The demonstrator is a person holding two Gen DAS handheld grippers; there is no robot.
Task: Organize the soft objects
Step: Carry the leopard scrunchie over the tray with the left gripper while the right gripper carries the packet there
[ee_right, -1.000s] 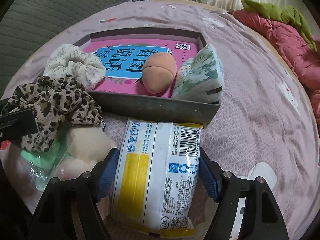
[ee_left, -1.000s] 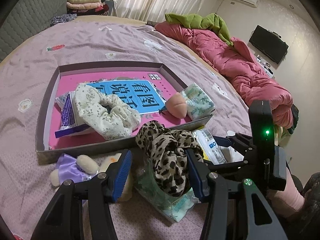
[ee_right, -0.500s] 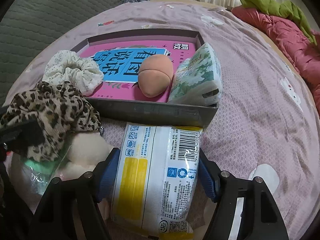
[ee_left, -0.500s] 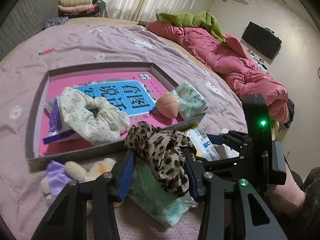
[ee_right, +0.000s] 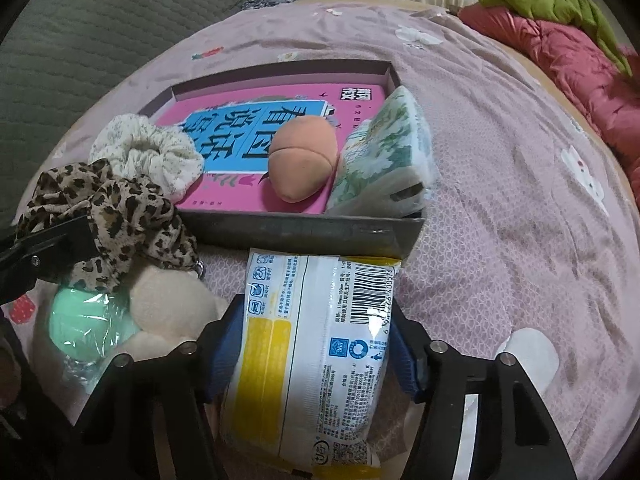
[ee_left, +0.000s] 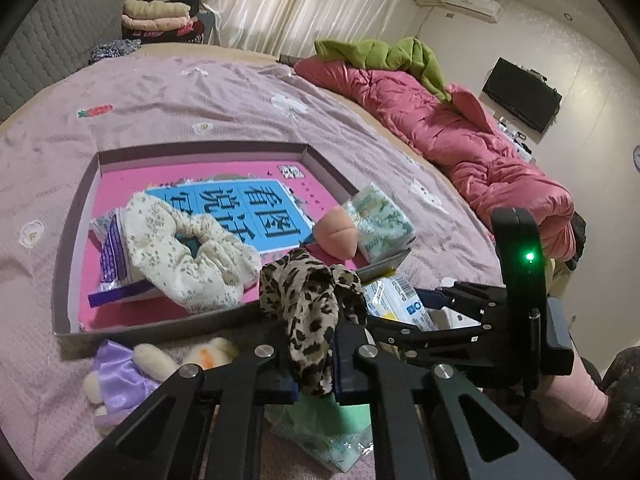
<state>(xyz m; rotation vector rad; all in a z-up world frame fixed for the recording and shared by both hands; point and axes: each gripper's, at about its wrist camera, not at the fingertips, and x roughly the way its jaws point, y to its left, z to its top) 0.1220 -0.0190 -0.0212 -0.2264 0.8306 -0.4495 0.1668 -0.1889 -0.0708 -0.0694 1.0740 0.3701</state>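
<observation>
1. Now my left gripper (ee_left: 314, 364) has its fingers clenched tight on a leopard scrunchie (ee_left: 310, 300), pinching its lower folds; the rest of it bunches up above the fingertips.
2. That scrunchie sits just outside the near wall of a shallow box (ee_left: 72, 240) on the bed (ee_left: 200, 100), above a green packet (ee_left: 320, 428) in clear wrap.
3. My right gripper (ee_right: 316, 344) straddles a white and yellow pack (ee_right: 308, 360) with a barcode. Its fingers are closing, with the pack between the blue pads (ee_right: 222, 344); both pads look pressed against its sides.
4. The pack lies on the bed, its far end touching the box's near wall.
5. Inside the box is a pink book (ee_left: 256, 200) with a blue title panel.
6. On the book lie a cream floral scrunchie (ee_left: 188, 252), a peach toy (ee_left: 336, 236) and a green-patterned tissue pack (ee_left: 380, 228) leaning in the right corner. A purple packet (ee_left: 112, 256) lies partly under the cream scrunchie.
7. Left of my left gripper, on the bed, a small plush toy in purple cloth (ee_left: 120, 372) lies just outside the box.
8. A pink quilt (ee_left: 460, 140) with a green garment (ee_left: 380, 56) on it runs along the bed's right side.
9. Folded clothes (ee_left: 160, 20) are stacked beyond the bed, by the curtains (ee_left: 300, 0).
</observation>
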